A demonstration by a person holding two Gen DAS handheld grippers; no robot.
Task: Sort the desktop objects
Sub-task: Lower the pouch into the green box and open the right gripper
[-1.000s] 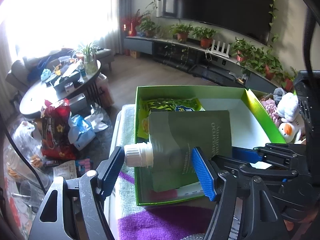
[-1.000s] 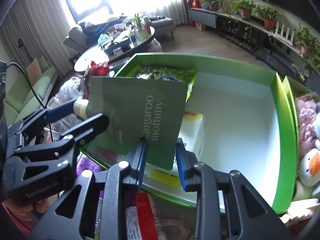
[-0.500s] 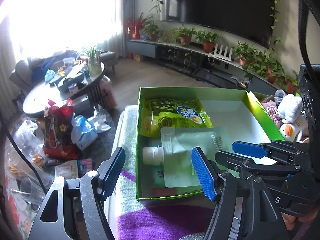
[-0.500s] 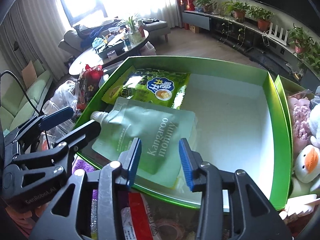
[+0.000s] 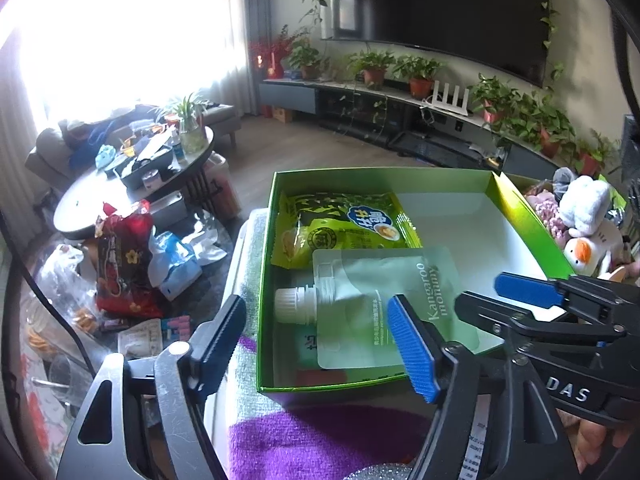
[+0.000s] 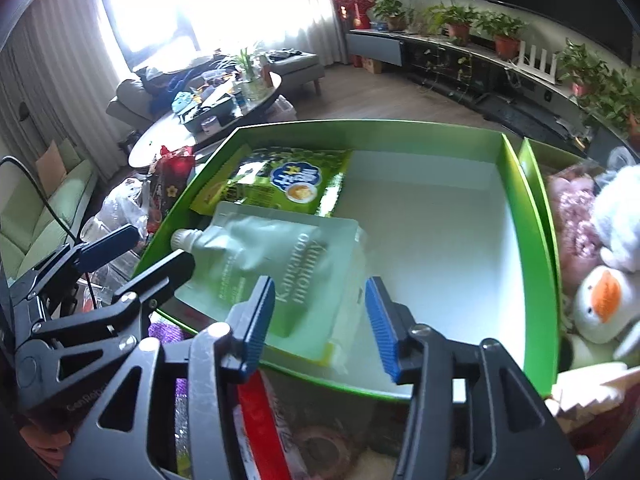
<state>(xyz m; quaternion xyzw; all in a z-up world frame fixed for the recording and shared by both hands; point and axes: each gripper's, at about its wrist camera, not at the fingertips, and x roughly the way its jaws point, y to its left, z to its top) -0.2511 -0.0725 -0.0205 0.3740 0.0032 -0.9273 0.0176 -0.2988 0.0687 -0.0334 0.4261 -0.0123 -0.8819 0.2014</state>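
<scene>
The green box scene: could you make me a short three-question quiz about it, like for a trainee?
1. True or false: the pale green spouted pouch lies inside the green cardboard box.
2. What does the pouch partly overlap? A) a yellow-green snack packet B) a white duck plush C) a red bag
3. Fill in: the pouch's white cap points toward the box's ____ wall in the left wrist view.

Key: 1 true; 2 A, the yellow-green snack packet; 3 left.

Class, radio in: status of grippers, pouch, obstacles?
Left gripper, right gripper opening, empty. Pale green spouted pouch lying in green cardboard box. Nothing blocking.
</scene>
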